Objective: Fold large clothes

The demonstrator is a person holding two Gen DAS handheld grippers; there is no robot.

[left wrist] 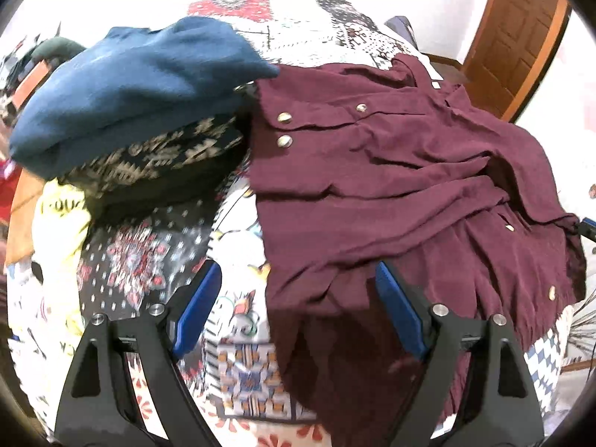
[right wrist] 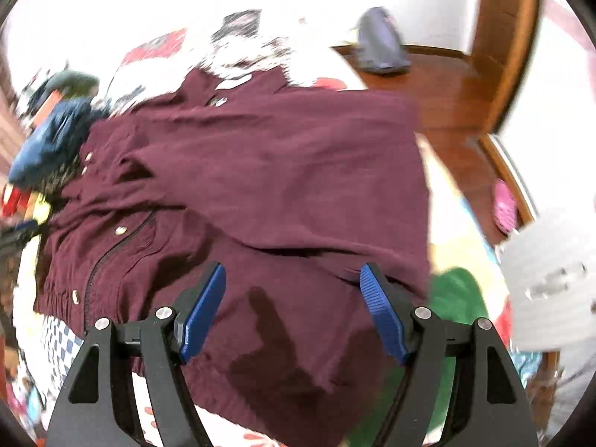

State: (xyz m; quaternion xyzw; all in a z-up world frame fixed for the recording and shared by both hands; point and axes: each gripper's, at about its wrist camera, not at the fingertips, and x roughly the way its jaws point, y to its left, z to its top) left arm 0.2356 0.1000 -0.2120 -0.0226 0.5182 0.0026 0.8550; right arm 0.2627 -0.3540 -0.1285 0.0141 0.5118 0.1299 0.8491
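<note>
A maroon jacket [left wrist: 391, 193] with gold snap buttons lies crumpled on a patterned bedspread [left wrist: 246, 372]. My left gripper [left wrist: 297, 268] hovers open over the jacket's near left edge. One blue pad is above the bedspread and the other above the maroon cloth, with nothing pinched between them. In the right wrist view the same jacket [right wrist: 268, 171] fills the middle, its zipper and buttons at the left. My right gripper [right wrist: 293, 268] stands open above the jacket's lower part, and its shadow falls on the cloth.
A blue garment [left wrist: 141, 85] rests on a dark patterned one [left wrist: 156, 164] left of the jacket, with a yellow-white cloth [left wrist: 59, 223] below them. A wooden door [left wrist: 521, 29] stands at the far right. A wooden frame [right wrist: 447, 85], a green cloth [right wrist: 454, 298] and a white object [right wrist: 547, 279] lie right of the jacket.
</note>
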